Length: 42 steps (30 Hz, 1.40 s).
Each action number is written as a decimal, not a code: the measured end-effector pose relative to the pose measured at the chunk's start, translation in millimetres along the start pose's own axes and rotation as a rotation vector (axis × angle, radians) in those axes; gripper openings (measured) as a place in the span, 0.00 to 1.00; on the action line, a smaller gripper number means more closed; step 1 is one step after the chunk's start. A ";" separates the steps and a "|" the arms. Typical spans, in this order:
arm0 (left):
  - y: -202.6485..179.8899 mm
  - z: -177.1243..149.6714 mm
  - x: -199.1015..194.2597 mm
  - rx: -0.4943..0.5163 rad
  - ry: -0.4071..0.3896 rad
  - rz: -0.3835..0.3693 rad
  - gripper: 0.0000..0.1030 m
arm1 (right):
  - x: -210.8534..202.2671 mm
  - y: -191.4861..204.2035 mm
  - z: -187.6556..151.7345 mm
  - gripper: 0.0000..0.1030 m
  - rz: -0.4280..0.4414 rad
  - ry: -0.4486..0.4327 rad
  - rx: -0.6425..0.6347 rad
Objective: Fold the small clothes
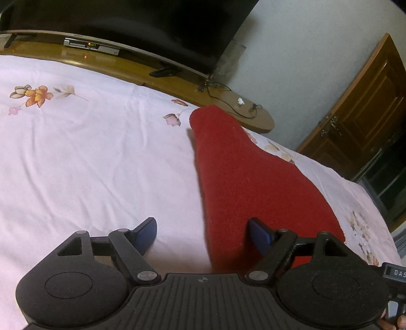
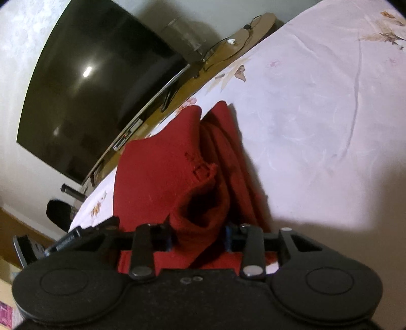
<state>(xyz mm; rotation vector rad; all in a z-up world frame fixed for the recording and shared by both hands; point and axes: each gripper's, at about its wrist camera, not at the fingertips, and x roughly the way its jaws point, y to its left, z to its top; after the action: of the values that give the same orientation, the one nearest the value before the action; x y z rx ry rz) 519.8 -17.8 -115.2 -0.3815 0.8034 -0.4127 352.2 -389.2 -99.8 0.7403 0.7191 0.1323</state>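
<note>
A red knitted garment (image 1: 241, 172) lies stretched out on the pale pink flowered bedsheet (image 1: 88, 152). My left gripper (image 1: 203, 236) hangs open just above its near end. The cloth's left edge runs between the blue pads, and the right pad (image 1: 260, 236) is over the red fabric while the left one is over bare sheet. In the right wrist view the same red garment (image 2: 157, 172) is bunched and folded over itself. My right gripper (image 2: 198, 240) is shut on a thick fold of it, and the cloth fills the gap between the pads.
Beyond the bed's far edge a wooden TV bench (image 1: 177, 78) carries a large dark television (image 1: 127, 20), a set-top box (image 1: 91, 45) and loose cables (image 1: 228, 101). A brown wooden door (image 1: 360, 106) stands at the right. Bare sheet (image 2: 317, 127) spreads to the right of the garment.
</note>
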 end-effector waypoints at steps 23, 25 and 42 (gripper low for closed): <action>-3.2 32.1 -8.2 0.076 -0.063 -0.015 0.76 | -22.3 -16.8 35.6 0.55 0.124 -0.218 -0.085; -2.3 37.7 2.2 0.073 -0.047 -0.007 0.76 | -5.5 -13.2 56.5 0.50 0.127 -0.209 -0.118; -13.8 37.4 21.6 0.094 -0.034 -0.037 0.76 | 46.7 36.1 61.8 0.09 0.024 -0.099 -0.436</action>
<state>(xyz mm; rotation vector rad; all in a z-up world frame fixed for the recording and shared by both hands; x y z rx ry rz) 558.5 -33.9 -97.9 -0.3154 0.7419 -0.4754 431.9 -381.1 -70.0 0.3362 0.5607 0.2635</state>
